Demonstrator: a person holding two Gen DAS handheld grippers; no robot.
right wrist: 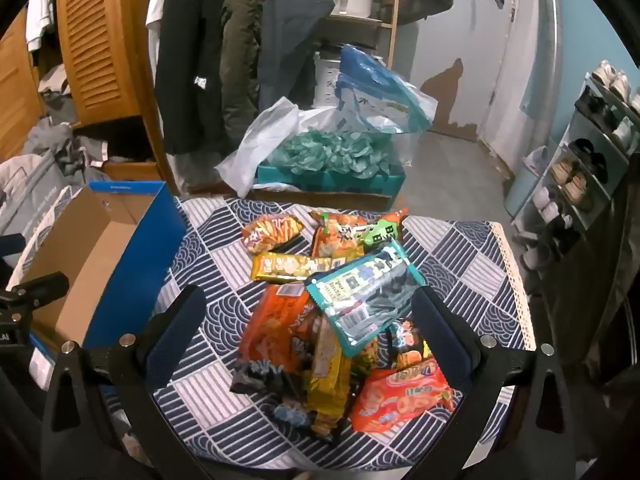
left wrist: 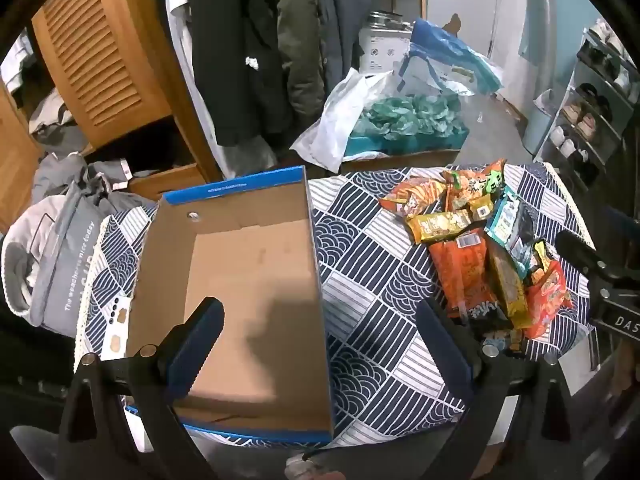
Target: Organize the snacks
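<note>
An empty cardboard box (left wrist: 248, 264) with blue outer walls sits on the left of the patterned tablecloth (left wrist: 368, 300); it also shows in the right wrist view as the box (right wrist: 100, 248). A heap of snack packets (right wrist: 340, 320) lies to its right, seen too as the snack packets (left wrist: 488, 248). On top is a teal packet (right wrist: 364, 292); orange ones (right wrist: 276, 328) and a yellow bar (right wrist: 296, 266) lie around it. My left gripper (left wrist: 320, 324) hangs open above the box's right wall. My right gripper (right wrist: 308, 320) stands open over the heap, nothing between its fingers.
Beyond the table's far edge stands a teal crate (right wrist: 328, 168) of green tissue with plastic bags (right wrist: 372, 84). Coats (left wrist: 248, 52) hang by a slatted wooden door (left wrist: 92, 52). A shoe rack (right wrist: 588, 160) is at right, a grey bag (left wrist: 60, 264) at left.
</note>
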